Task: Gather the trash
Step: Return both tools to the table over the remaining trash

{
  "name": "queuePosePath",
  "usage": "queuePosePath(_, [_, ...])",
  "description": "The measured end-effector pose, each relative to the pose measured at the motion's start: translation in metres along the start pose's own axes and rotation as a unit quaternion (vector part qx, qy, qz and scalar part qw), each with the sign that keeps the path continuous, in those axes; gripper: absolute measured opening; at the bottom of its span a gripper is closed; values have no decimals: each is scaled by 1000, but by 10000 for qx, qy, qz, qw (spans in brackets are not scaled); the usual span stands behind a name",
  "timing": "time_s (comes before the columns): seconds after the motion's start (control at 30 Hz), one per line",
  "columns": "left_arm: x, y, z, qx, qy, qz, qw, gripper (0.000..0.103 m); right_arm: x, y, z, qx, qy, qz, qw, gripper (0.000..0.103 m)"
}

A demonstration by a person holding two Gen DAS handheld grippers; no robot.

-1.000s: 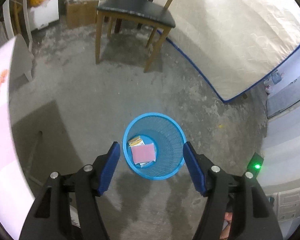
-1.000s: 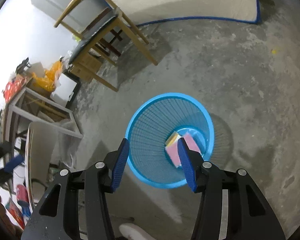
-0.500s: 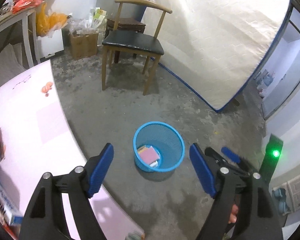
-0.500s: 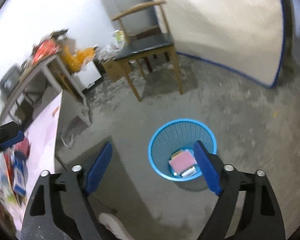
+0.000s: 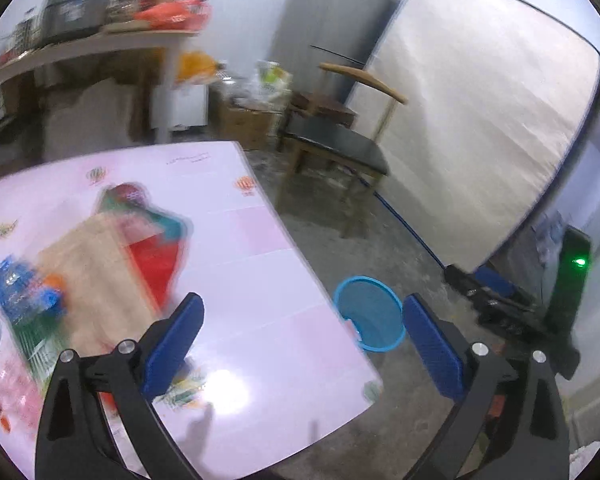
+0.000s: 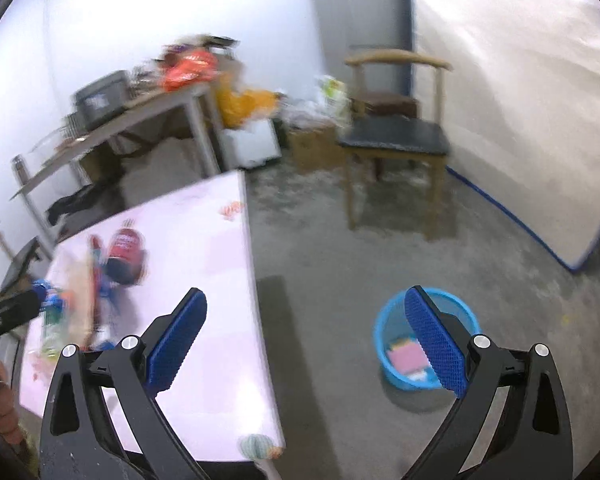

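Observation:
A blue mesh trash basket [image 5: 370, 314] [image 6: 396, 364] stands on the concrete floor beside a pink-covered table [image 5: 260, 280] [image 6: 204, 264]. A pink item [image 6: 404, 357] and other trash lie inside it. Several blurred items lie on the table: a tan packet [image 5: 96, 272], a red package [image 5: 152, 260], a blue wrapper [image 5: 16, 292] and a red-capped bottle [image 6: 124, 256]. My left gripper [image 5: 302, 340] is open and empty above the table's right edge. My right gripper [image 6: 302, 336] is open and empty above the floor between table and basket.
A wooden chair [image 5: 336, 144] [image 6: 396, 140] with a black seat stands beyond the basket. A mattress [image 5: 480, 140] leans on the wall at right. A cluttered side table [image 6: 140, 112], boxes and bags stand at the back. A device with a green light [image 5: 572, 280] is at right.
Both grippers have risen and swung left from over the basket toward the table. The table's items have come into view. Both stay open and empty.

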State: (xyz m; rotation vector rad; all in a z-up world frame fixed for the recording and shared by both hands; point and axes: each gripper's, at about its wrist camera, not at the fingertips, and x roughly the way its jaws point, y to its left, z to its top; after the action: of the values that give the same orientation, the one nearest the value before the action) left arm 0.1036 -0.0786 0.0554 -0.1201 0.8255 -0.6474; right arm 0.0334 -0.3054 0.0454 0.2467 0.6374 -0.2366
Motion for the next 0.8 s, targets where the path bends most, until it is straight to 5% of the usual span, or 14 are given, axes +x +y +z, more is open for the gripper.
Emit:
queuePosePath(0.17, [-32,53,-19,-401,-150,213,9989,97,-9,49,11,-479,-379,550,9966,95])
queuePosePath(0.3, [-67,86,-38,-414,-626,597,9954,97,-10,85,19,-727,-471,1302,9877,95])
queuePosePath(0.5, [-91,125,-68,-147,-1007,1456,9841,97,12,159,26,-937,93,2802,9553,95])
queuePosePath(0.63, [-94,159,-91,-389,-971,1746,9791,97,34,218,24,-1268,569,3402,9300,95])
queuePosePath(0.8, [-90,182,-108,-541,-858,2116,9721,97,70,288,17,-1633,1152,3634,9100,92])
